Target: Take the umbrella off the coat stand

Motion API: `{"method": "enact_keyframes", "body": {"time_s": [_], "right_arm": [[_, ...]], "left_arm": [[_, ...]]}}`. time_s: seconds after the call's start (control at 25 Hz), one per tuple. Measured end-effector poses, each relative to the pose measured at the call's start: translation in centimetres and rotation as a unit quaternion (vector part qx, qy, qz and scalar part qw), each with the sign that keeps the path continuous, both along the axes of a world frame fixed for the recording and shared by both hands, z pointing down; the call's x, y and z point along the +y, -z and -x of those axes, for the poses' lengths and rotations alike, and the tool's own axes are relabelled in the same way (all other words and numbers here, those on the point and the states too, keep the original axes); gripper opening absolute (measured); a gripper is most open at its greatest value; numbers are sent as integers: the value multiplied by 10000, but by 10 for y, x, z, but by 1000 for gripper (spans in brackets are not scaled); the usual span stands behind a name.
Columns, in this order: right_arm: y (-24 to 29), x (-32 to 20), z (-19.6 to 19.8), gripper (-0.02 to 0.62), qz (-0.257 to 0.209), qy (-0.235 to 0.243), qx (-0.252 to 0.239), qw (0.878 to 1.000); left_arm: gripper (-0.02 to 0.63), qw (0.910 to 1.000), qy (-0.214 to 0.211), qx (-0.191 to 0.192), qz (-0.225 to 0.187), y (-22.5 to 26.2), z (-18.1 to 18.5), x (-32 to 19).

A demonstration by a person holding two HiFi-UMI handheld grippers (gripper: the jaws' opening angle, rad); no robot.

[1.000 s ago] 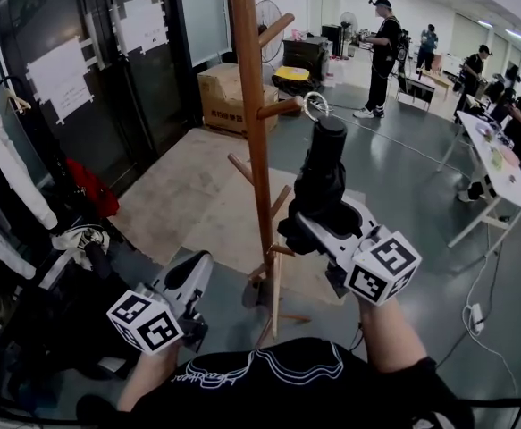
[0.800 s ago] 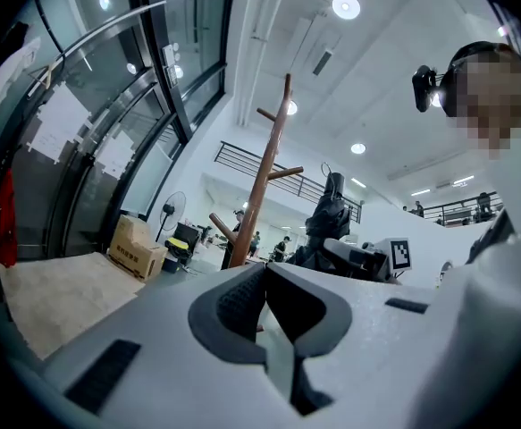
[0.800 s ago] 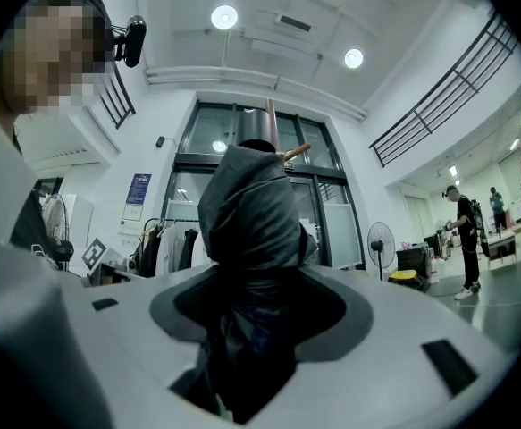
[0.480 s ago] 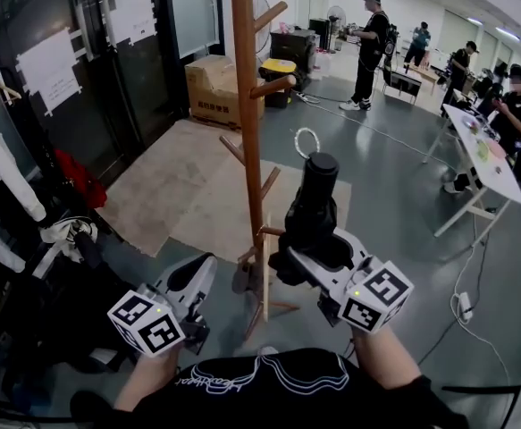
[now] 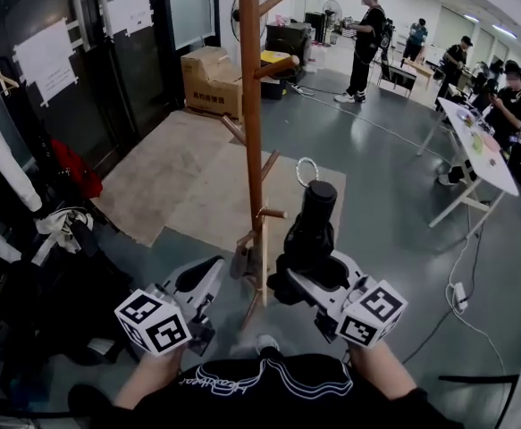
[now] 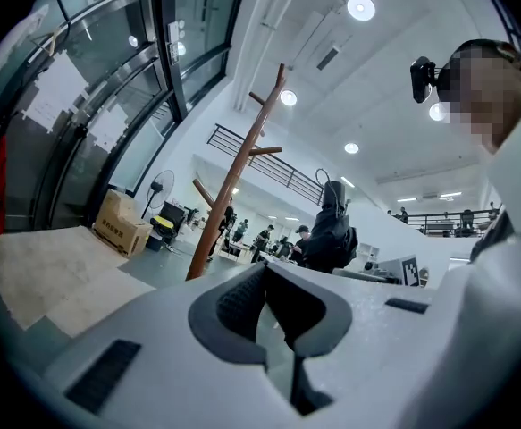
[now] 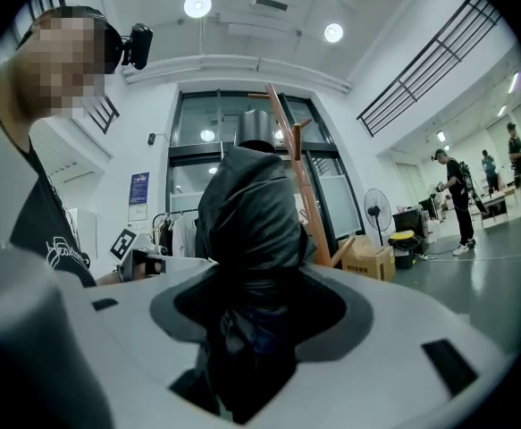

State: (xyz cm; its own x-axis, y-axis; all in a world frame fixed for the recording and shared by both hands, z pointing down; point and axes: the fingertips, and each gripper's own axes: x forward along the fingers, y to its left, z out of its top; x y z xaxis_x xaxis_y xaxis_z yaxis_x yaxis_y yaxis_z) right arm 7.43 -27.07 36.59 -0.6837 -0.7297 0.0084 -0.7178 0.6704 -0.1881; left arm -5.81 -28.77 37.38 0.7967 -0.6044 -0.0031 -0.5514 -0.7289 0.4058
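Observation:
A folded black umbrella [image 5: 315,227] stands upright in my right gripper [image 5: 308,278], whose jaws are shut on its lower part. Its wrist loop [image 5: 306,171] sticks up from the handle cap, clear of the pegs. The wooden coat stand [image 5: 252,105] rises just left of the umbrella, not touching it. In the right gripper view the umbrella [image 7: 247,213] fills the gap between the jaws of that gripper [image 7: 251,329], with the stand [image 7: 300,186] behind. My left gripper [image 5: 202,281] hangs low left of the stand's foot, shut and empty. The left gripper view shows its jaws [image 6: 273,315], the stand [image 6: 233,181] and the umbrella [image 6: 331,235].
A cardboard box [image 5: 211,79] sits behind the stand on a brown floor mat [image 5: 180,186]. Clothes [image 5: 10,177] hang at the left by dark glass doors. A white table [image 5: 479,146] with people around it stands at the right. A cable [image 5: 461,284] runs over the floor.
My right gripper has come down and toward me with the umbrella, so the loop now sits well below the stand's upper peg. The left gripper has shifted slightly right and down.

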Motion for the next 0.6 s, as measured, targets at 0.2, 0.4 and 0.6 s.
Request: {"method": "enact_keyframes", "body": {"time_s": [0.2,0.4,0.6], "right_arm": [[-17,10,3,239,223,-42,33,9997],[-28,18,2,239,371,-75,2,9993],[-25,16,1,238,310,-99,75,9994]], "left_arm": [[5,9999,-76,20,129,-5,1,7],[5,9998,-134,53,138,-6,0,12],[5,9997,-187,66,113,-3,-4,10]]}}
